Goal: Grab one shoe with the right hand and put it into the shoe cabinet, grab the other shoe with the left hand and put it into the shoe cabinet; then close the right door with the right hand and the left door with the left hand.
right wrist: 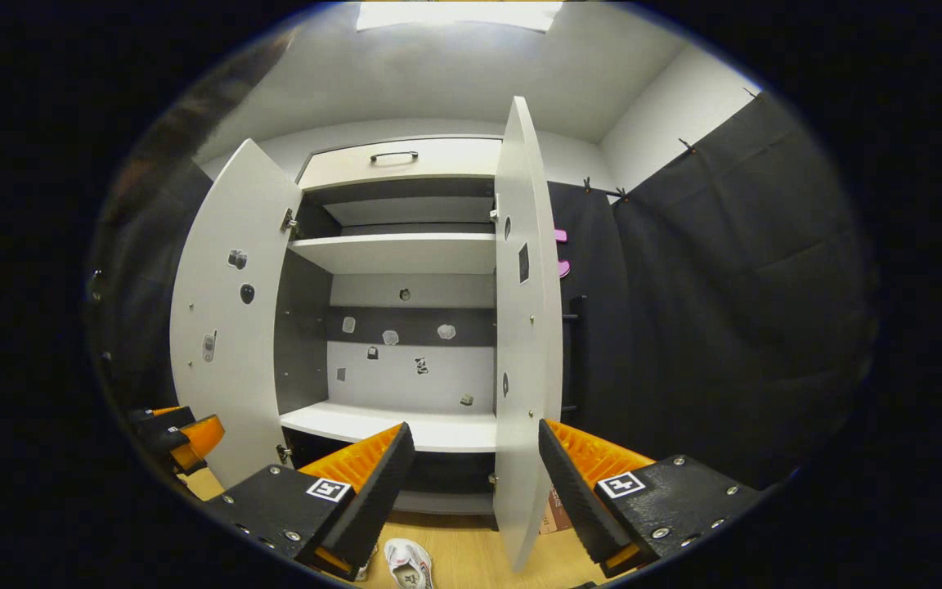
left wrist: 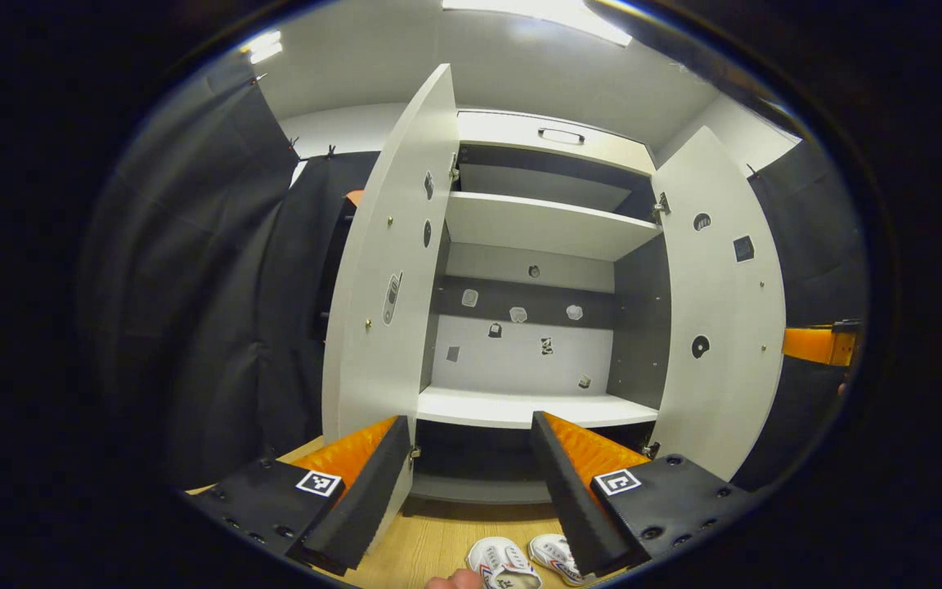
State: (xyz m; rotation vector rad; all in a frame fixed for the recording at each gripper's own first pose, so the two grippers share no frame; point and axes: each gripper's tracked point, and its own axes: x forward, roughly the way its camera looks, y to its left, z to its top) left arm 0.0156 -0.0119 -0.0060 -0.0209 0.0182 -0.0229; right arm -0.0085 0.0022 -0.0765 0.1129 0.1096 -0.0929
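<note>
- The left door (left wrist: 389,270) of the shoe cabinet (left wrist: 549,229) stands wide open, swung outward, with stickers scattered on its inner face.
- The left hand-held gripper (left wrist: 471,466) hangs in front of the cabinet with its fingers spread apart and nothing between them.
- Both shoes lie on the wooden floor (left wrist: 430,540) below the cabinet: one shoe (left wrist: 504,564) and the other shoe (left wrist: 554,556) sit just beside each other, toes toward the cabinet.
- The lower shelf (left wrist: 520,406) is bare, so as I judge it the task has barely begun: no shoe is grasped, none is stowed, and both doors remain to be closed.
- The right door (left wrist: 720,303) is open as well; in the right gripper view it is seen nearly edge-on.
- The right hand-held gripper (right wrist: 475,470) is likewise spread, holding nothing, straddling the right door's lower edge in the picture though apart from it.
- The left gripper view gives both shoes together and a fingertip at the bottom edge; the right gripper view gives one shoe plainly, plus the left gripper low beside the left door.
</note>
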